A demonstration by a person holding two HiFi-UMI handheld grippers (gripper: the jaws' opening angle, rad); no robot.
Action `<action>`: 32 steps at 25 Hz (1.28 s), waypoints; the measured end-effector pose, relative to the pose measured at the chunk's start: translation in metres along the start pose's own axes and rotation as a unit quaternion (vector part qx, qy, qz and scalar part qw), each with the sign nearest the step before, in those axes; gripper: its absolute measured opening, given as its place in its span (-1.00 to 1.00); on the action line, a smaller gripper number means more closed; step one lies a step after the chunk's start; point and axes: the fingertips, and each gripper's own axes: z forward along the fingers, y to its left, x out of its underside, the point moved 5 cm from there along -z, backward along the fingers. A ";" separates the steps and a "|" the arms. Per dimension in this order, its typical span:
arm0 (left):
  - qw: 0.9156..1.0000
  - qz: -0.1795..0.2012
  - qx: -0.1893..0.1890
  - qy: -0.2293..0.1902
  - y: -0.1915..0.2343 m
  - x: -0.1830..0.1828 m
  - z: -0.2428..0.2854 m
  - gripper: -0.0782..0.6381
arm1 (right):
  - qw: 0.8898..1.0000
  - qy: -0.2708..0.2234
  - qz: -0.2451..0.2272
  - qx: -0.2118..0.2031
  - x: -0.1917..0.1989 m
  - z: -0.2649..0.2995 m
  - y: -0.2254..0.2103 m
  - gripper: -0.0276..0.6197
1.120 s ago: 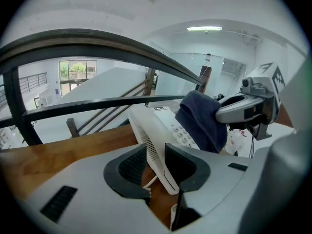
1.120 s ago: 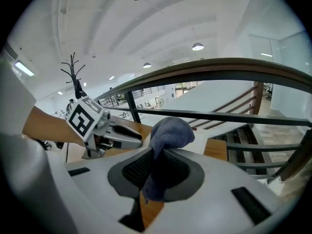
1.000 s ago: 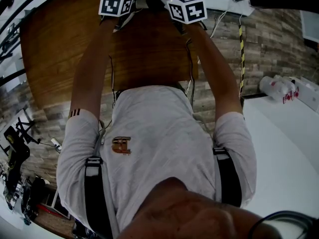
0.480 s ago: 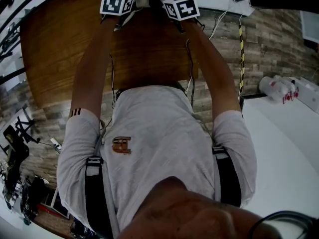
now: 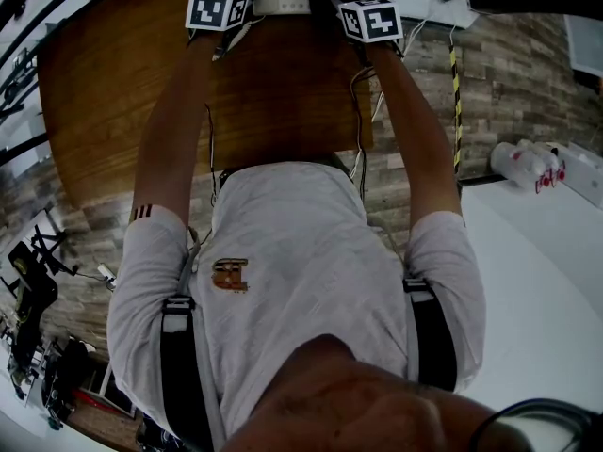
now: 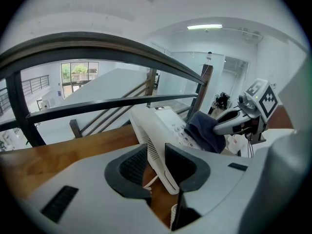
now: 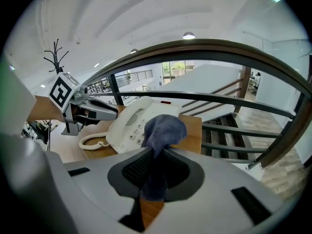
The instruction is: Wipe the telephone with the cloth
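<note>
**Bright gripper views, dimmer head view**

The telephone (image 7: 127, 123) is seen sharp and well lit. Daylight is let in by windows (image 6: 78, 73) behind it, and a ceiling lamp (image 7: 188, 35) is lit above. Far from the telephone, lines are bent and corners blacked out.

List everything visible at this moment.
telephone: one, white, on the table, its edge between the left jaws
coiled cord: one, white, on the table beside the telephone
cloth: one, dark blue, pinched in the right jaws, bunched against the telephone
table: one, brown wood, beside the railing
railing: one, dark metal, behind the table
left gripper: one, grey, shut on the telephone
right gripper: one, grey, shut on the cloth
arms: two, bare, over the table
</note>
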 end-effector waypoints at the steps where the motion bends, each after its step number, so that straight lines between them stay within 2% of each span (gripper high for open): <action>1: 1.000 0.002 -0.002 0.001 -0.001 0.000 0.000 -0.46 | 1.000 -0.003 0.003 0.001 0.001 -0.004 -0.002 -0.69; 7: 1.000 0.015 -0.017 -0.017 -0.004 -0.007 -0.014 -0.46 | 0.998 -0.062 0.014 -0.015 -0.019 -0.028 0.006 -0.69; 11: 0.998 0.031 -0.007 -0.059 -0.018 -0.021 -0.036 -0.47 | 0.992 -0.121 0.014 -0.041 -0.037 -0.050 0.025 -0.69; 15: 0.993 0.046 0.008 -0.111 -0.035 -0.039 -0.062 -0.58 | 0.983 -0.169 0.010 -0.064 -0.053 -0.070 0.048 -0.69; 22: 0.979 0.057 0.029 -0.194 -0.065 -0.061 -0.106 -0.69 | 0.966 -0.242 -0.006 -0.094 -0.078 -0.103 0.083 -0.69; 26: 0.967 0.054 0.044 -0.245 -0.081 -0.068 -0.133 -0.72 | 0.953 -0.281 -0.008 -0.112 -0.086 -0.124 0.102 -0.69; 32: 0.950 0.055 0.043 -0.303 -0.094 -0.072 -0.168 -0.73 | 0.938 -0.322 -0.022 -0.124 -0.090 -0.149 0.125 -0.69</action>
